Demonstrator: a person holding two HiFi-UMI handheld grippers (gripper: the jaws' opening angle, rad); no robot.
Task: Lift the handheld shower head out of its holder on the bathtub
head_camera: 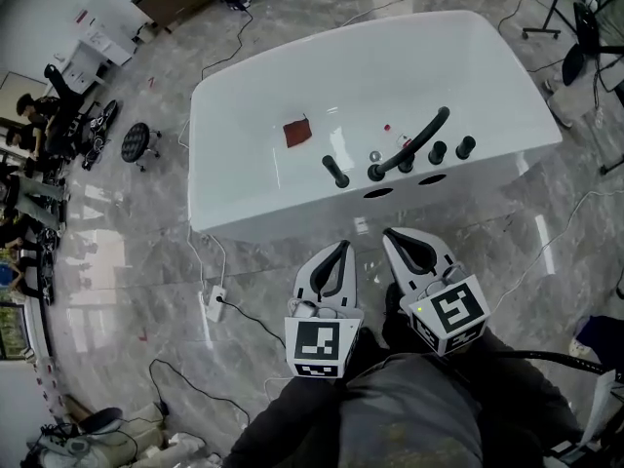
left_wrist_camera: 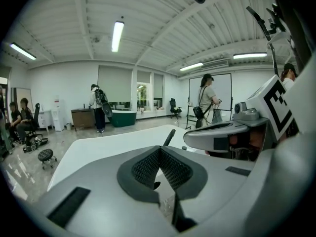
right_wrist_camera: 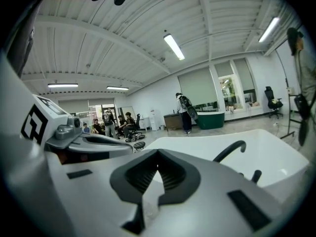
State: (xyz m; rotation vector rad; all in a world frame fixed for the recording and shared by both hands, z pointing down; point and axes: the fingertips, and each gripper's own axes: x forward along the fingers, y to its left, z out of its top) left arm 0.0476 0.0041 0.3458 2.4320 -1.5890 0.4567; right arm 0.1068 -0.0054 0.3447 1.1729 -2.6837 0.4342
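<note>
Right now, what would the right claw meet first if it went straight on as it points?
The right claw would probably meet the near side of the bathtub first; nothing shows between, though depth is unclear.

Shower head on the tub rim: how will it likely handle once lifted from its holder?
The shower head is a slim black wand, so it is probably rigid and light for its length. Its smooth-looking finish may slip between gripper pads. It stands tilted on the bathtub rim, so it likely comes out most easily along that tilt.
</note>
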